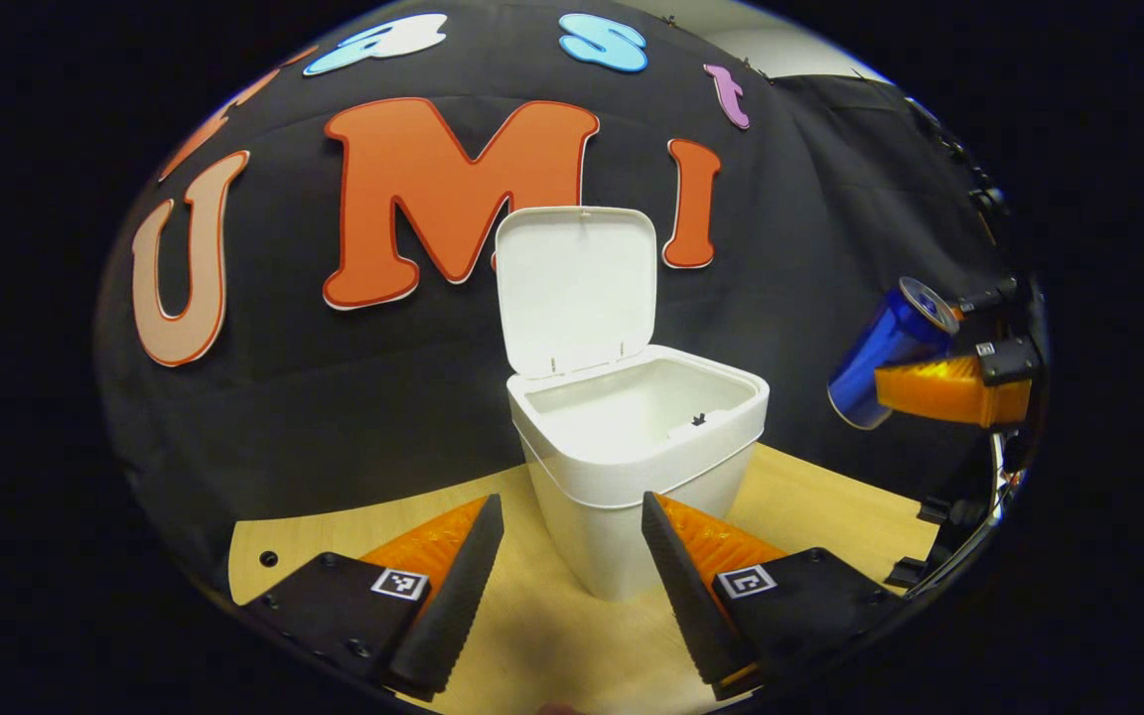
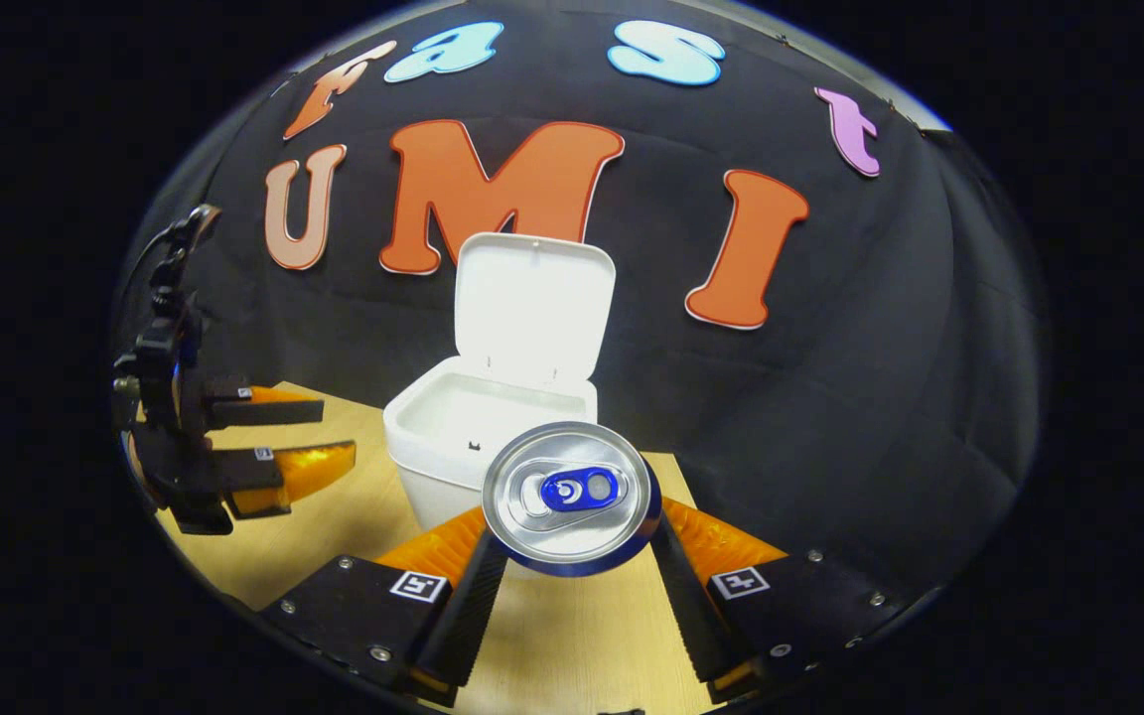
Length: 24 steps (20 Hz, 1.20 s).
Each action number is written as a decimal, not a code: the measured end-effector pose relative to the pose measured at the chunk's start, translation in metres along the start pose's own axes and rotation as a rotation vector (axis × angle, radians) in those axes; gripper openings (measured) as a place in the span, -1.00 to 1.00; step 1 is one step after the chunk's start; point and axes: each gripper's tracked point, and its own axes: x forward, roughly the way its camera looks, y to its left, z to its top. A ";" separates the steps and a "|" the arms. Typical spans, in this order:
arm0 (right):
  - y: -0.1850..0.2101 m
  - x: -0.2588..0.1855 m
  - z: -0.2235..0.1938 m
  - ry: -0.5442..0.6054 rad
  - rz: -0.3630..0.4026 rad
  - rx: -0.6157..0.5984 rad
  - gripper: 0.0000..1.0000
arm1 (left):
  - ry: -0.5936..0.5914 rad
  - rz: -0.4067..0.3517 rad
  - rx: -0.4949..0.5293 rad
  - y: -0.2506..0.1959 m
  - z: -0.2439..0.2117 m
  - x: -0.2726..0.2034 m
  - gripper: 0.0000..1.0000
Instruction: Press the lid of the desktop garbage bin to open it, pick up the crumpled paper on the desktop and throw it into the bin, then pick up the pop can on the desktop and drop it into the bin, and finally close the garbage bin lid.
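The white desktop bin (image 1: 632, 447) stands on the wooden table with its lid (image 1: 577, 288) swung up and back. My left gripper (image 1: 572, 546) is open just in front of the bin, nothing between its fingers. In the right gripper view, my right gripper (image 2: 572, 556) is shut on the blue pop can (image 2: 570, 497), whose silver top faces the camera, short of the bin (image 2: 478, 447). The left gripper view shows the same can (image 1: 890, 353) held tilted in the air to the right of the bin. I cannot make out the inside bottom of the bin.
The light wooden tabletop (image 1: 572, 636) ends at the black cloth wall close behind the bin. In the right gripper view the left gripper (image 2: 284, 442) hovers open at the far left, above the table.
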 end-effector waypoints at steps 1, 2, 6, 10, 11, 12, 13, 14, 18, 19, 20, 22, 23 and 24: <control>0.000 0.002 0.009 -0.019 0.006 -0.003 0.63 | 0.004 0.015 -0.004 0.005 -0.003 -0.006 0.86; 0.000 0.005 0.018 -0.038 0.012 -0.005 0.63 | 0.007 0.030 -0.010 0.008 -0.006 -0.014 0.87; 0.004 0.016 0.049 -0.094 0.038 -0.023 0.63 | -0.025 0.092 -0.037 0.028 -0.005 -0.044 0.87; 0.015 0.029 0.075 -0.150 0.079 -0.045 0.63 | -0.036 0.196 -0.045 0.056 -0.007 -0.075 0.86; 0.018 0.037 0.080 -0.160 0.094 -0.052 0.63 | -0.040 0.227 -0.047 0.061 -0.008 -0.083 0.83; 0.020 0.042 0.081 -0.162 0.100 -0.065 0.63 | -0.049 0.264 -0.050 0.069 -0.008 -0.094 0.87; 0.023 0.049 0.081 -0.163 0.107 -0.077 0.63 | -0.063 0.305 -0.054 0.076 -0.007 -0.107 0.87; 0.027 0.055 0.080 -0.160 0.123 -0.080 0.63 | -0.069 0.333 -0.056 0.081 -0.007 -0.117 0.87; 0.040 0.080 0.072 -0.139 0.177 -0.080 0.63 | -0.068 0.447 -0.066 0.095 -0.011 -0.152 0.90; 0.042 0.088 0.067 -0.124 0.188 -0.081 0.63 | -0.063 0.485 -0.068 0.098 -0.014 -0.163 0.87; 0.043 0.094 0.061 -0.110 0.190 -0.078 0.63 | -0.060 0.504 -0.067 0.100 -0.015 -0.169 0.83; 0.041 0.105 0.046 -0.055 0.174 -0.069 0.63 | -0.053 0.536 -0.065 0.102 -0.022 -0.182 0.86; 0.042 0.108 0.042 -0.042 0.170 -0.064 0.63 | -0.047 0.546 -0.067 0.101 -0.025 -0.186 0.86; 0.043 0.111 0.038 -0.032 0.174 -0.061 0.64 | -0.040 0.552 -0.073 0.100 -0.027 -0.189 0.86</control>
